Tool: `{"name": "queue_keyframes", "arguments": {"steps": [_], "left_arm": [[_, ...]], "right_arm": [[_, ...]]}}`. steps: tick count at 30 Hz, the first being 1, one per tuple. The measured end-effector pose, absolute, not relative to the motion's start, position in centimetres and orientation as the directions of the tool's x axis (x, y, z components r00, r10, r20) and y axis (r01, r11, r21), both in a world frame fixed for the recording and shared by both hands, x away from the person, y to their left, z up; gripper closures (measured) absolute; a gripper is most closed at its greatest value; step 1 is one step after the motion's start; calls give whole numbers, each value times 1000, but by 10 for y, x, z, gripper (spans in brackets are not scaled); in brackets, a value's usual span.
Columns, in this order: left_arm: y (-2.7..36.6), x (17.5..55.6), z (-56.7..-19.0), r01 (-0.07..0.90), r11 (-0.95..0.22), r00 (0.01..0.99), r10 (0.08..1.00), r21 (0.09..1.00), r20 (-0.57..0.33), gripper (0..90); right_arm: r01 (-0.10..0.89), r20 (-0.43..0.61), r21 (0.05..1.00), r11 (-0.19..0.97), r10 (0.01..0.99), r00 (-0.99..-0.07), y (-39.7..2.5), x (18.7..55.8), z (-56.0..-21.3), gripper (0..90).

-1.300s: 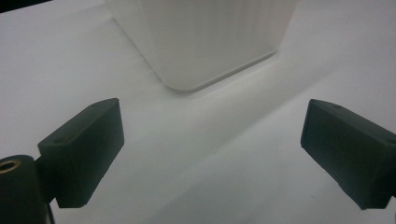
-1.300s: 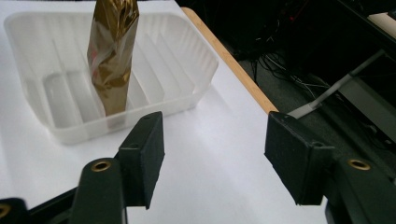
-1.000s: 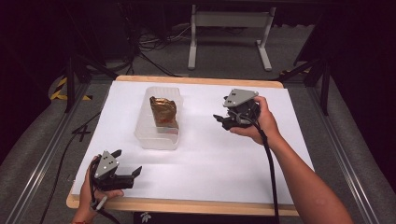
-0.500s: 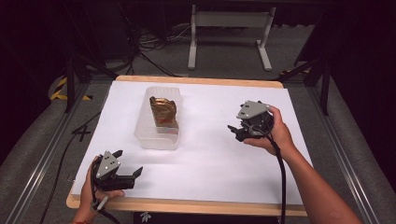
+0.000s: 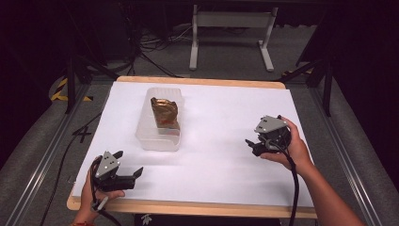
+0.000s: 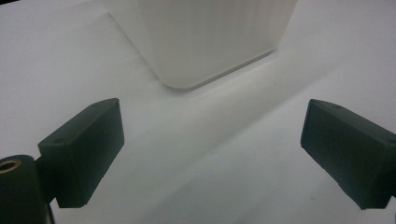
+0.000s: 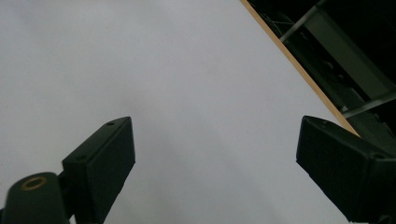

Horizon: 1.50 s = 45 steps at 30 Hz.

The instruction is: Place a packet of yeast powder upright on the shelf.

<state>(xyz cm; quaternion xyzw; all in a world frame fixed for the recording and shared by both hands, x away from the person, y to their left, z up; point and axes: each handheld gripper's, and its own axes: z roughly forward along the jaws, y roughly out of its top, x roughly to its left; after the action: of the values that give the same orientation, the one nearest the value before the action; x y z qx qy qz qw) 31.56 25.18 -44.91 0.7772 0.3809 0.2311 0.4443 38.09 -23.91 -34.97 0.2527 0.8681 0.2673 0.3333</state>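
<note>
**White tabletop, loads of room**

Clear plastic tub (image 5: 159, 136) sits left of centre on the white table (image 5: 221, 188), a crinkly gold-brown packet (image 5: 164, 112) standing inside it. Left gripper (image 5: 127, 165) hangs near the front edge, right gripper (image 5: 251, 144) toward the right edge, both with jaws spread and holding nothing.

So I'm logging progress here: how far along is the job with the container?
Looks done: the gold-wrapped item sits inside the clear container. In hand: nothing; the left gripper and right gripper are both open and empty, away from it. Left: nothing obvious, perhaps only parking the grippers.
</note>
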Motion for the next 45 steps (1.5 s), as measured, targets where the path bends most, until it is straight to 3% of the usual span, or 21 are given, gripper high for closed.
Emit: {"name": "queue_keyframes", "arguments": {"steps": [12, 38, 45], "left_arm": [[248, 316, -449, 369, -362, 611, 788, 856, 70, 69], [249, 319, -448, 370, -342, 599, 798, 864, 59, 69], [253, 321, -446, 369, -307, 587, 809, 877, 37, 68]], "right_arm": [[301, -379, 688, 661, 680, -628, -274, 362, -374, 91], [362, -266, 793, 489, 814, -516, -361, 317, -417, 76], [336, -235, 842, 421, 849, -474, -373, 304, -427, 75]]}}
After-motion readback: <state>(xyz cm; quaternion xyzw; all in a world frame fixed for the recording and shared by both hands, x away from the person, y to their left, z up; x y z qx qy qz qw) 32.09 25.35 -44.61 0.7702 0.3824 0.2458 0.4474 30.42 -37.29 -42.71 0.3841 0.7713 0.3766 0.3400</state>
